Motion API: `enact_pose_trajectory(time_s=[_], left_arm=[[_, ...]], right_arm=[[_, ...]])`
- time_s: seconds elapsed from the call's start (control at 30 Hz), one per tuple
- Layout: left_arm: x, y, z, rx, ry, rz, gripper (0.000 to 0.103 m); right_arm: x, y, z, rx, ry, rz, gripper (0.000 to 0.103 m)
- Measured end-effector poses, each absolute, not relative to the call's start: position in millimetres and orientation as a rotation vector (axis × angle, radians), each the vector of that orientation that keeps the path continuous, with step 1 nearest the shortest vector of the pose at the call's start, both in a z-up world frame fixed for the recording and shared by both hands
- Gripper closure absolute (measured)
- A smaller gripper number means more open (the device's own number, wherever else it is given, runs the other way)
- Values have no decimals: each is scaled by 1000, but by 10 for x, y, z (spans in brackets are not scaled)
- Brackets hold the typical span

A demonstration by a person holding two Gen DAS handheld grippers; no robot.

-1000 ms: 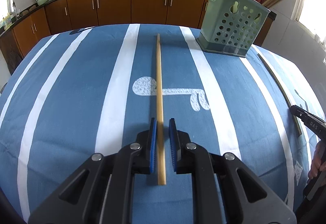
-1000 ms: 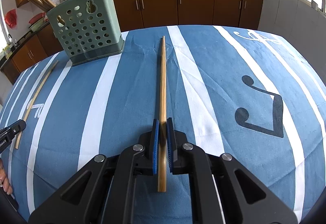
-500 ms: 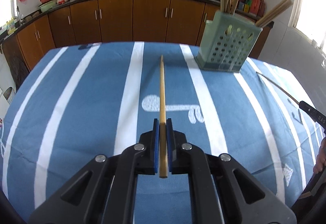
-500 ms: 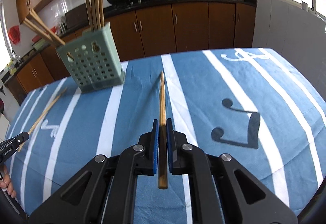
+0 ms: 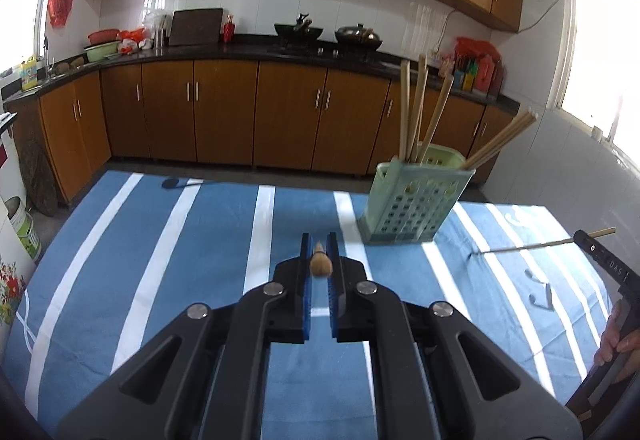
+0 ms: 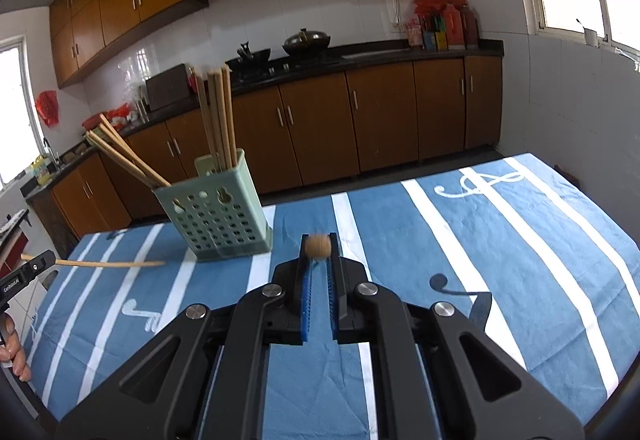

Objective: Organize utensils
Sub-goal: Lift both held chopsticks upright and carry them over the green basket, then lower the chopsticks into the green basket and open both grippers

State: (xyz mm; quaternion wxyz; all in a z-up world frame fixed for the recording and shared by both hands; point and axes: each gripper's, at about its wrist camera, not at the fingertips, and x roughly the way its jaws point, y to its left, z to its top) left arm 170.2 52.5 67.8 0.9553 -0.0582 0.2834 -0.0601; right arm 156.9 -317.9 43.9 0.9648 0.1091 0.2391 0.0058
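Observation:
My left gripper point(image 5: 319, 246) is shut on a wooden chopstick point(image 5: 320, 266), seen end-on and lifted above the table. The same chopstick shows from the side in the right wrist view point(image 6: 108, 264). My right gripper point(image 6: 318, 244) is shut on another wooden chopstick point(image 6: 317, 247), also end-on; it shows from the side in the left wrist view point(image 5: 532, 246). A pale green perforated utensil holder point(image 5: 414, 203) stands on the blue striped tablecloth point(image 5: 208, 240) ahead and to the right of the left gripper, with several chopsticks point(image 5: 418, 111) standing in it. In the right wrist view the holder point(image 6: 218, 213) is ahead to the left.
The table carries a blue cloth with white stripes point(image 6: 500, 240). Brown kitchen cabinets point(image 5: 224, 111) and a dark counter with woks point(image 5: 298, 29) run behind the table. A white appliance point(image 5: 12, 240) stands at the left edge.
Both grippers have risen and tilted up, lifting their chopsticks off the cloth until they point straight away from the cameras. The left gripper closed on its chopstick about a second ago.

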Motion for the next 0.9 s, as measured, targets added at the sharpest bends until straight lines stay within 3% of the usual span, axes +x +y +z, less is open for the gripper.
enact_pose_trajectory(time_s=[0.23, 0.67, 0.9], left_arm=[[1728, 429, 1001, -107, 520, -158, 95], [1732, 21, 1909, -146, 358, -295, 95], [1990, -223, 2212, -160, 279, -279, 95]], right_arm=[[1548, -3122, 728, 227, 431, 67, 95], [1602, -2862, 1767, 261, 186, 230, 95], [1975, -2708, 1909, 241, 134, 207, 95]])
